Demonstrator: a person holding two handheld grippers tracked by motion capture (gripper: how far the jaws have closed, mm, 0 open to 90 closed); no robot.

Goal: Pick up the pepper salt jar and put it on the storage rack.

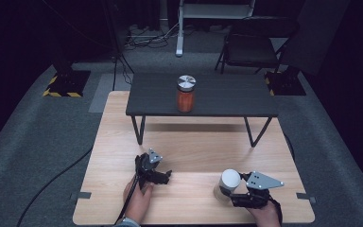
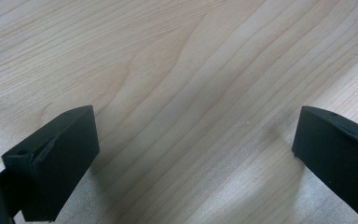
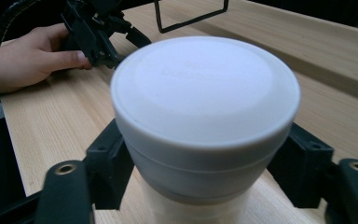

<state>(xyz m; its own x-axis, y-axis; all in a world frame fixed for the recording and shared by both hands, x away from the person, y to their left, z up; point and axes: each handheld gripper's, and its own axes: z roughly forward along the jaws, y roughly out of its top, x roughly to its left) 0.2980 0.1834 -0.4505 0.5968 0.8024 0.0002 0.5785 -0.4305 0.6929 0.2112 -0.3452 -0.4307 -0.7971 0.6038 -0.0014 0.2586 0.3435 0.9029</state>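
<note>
the right gripper (image 1: 228, 190) is sitting near the front right corner of the wooden table (image 1: 194, 151), just by the front edge. its two black jaws are squeezing a white jar (image 1: 227, 184) from both sides, just under the wide white lid (image 3: 205, 88). the jar is standing up on the table, leaning a little. the person's right hand (image 1: 264, 213) is holding that gripper from behind.

the left gripper (image 1: 166, 177) is lying low near the front left part of the table, well apart from the jar. its jaws are standing wide, with bare wood between them and nothing held. the left hand (image 1: 138, 198) is resting on it.

farther back, a small dark bench (image 1: 227, 94) is standing across the far edge of the table. an orange jar (image 1: 185, 93) with a shiny lid is standing on the middle of it.
</note>
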